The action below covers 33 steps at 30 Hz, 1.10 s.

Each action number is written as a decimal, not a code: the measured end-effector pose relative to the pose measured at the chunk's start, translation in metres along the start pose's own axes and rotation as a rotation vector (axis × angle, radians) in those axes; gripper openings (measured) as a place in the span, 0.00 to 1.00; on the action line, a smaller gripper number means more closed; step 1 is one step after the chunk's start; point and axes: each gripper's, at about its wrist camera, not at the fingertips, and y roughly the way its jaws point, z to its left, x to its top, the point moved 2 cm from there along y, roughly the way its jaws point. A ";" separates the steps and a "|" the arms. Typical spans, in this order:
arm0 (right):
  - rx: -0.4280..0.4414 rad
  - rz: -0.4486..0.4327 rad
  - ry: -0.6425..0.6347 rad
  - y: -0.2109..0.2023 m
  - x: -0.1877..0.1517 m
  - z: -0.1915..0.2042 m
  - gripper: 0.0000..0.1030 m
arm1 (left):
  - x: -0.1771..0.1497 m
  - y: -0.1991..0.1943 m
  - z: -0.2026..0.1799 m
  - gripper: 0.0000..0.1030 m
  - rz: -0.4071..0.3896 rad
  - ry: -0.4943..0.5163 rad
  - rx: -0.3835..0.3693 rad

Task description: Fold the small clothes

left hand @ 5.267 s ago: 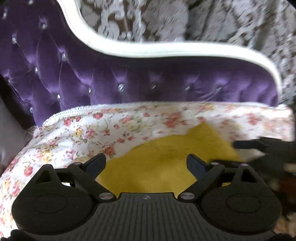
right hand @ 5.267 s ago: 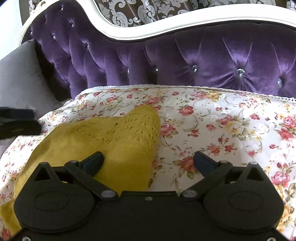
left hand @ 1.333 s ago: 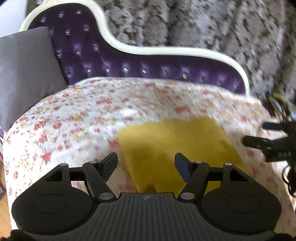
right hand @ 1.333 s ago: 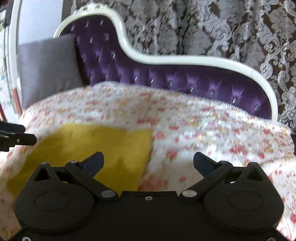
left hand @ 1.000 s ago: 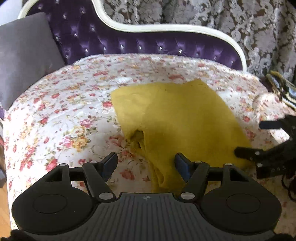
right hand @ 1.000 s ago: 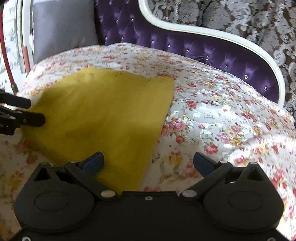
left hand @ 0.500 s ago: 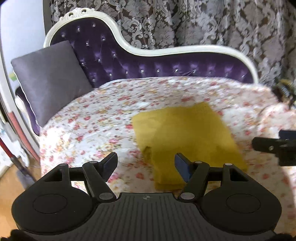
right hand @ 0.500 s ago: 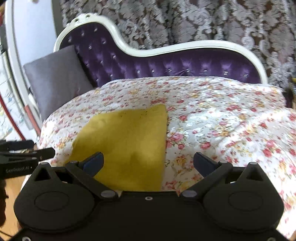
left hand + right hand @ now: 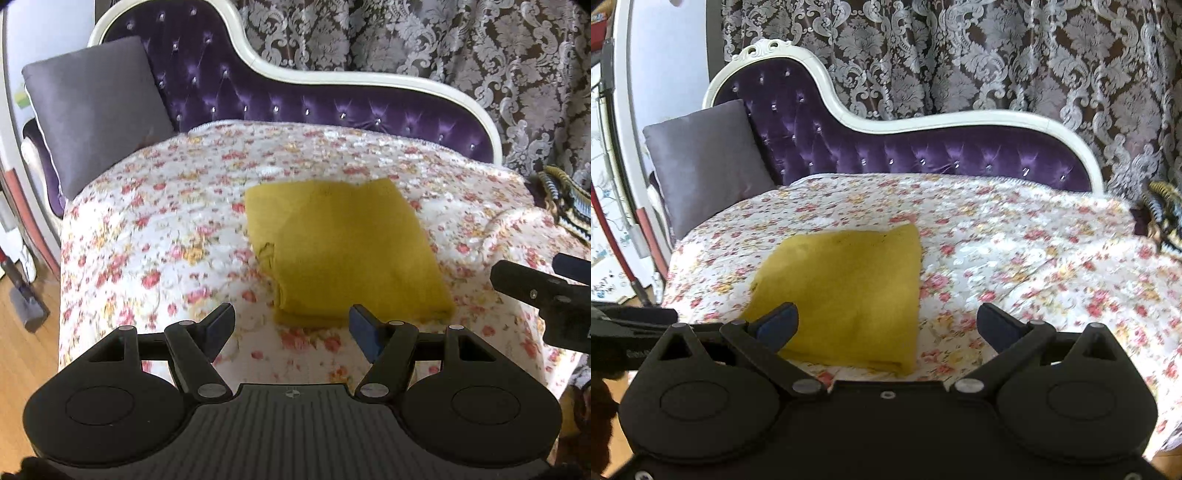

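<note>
A mustard-yellow knit garment (image 9: 343, 251) lies folded into a flat rectangle on the floral bedspread (image 9: 166, 221); it also shows in the right wrist view (image 9: 849, 291). My left gripper (image 9: 291, 328) is open and empty, held back above the garment's near edge. My right gripper (image 9: 886, 325) is open and empty, also back from the garment's near edge. The right gripper's fingers (image 9: 532, 288) show at the right edge of the left wrist view, and the left gripper's body (image 9: 624, 332) at the left edge of the right wrist view.
A purple tufted chaise back with a white frame (image 9: 923, 155) stands behind the spread. A grey cushion (image 9: 701, 162) leans at the left end. A striped knit item (image 9: 565, 206) lies at the right. Patterned curtains (image 9: 997, 55) hang behind. Wooden floor (image 9: 22, 350) is at the left.
Both grippers have pulled back and up from the garment, so more of the chaise shows. The garment lies folded and still, with nothing holding it.
</note>
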 end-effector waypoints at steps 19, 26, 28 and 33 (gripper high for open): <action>0.002 0.049 0.023 -0.001 -0.010 0.001 0.99 | -0.013 0.000 -0.004 0.65 0.038 0.010 0.019; 0.008 0.051 0.022 0.000 -0.009 0.002 0.99 | -0.013 0.001 -0.004 0.65 0.044 0.005 0.019; 0.009 0.051 0.021 0.000 -0.009 0.002 0.99 | -0.013 0.002 -0.005 0.65 0.044 0.004 0.019; 0.012 0.054 0.021 0.001 -0.010 0.002 0.99 | -0.013 0.002 -0.005 0.65 0.049 0.002 0.014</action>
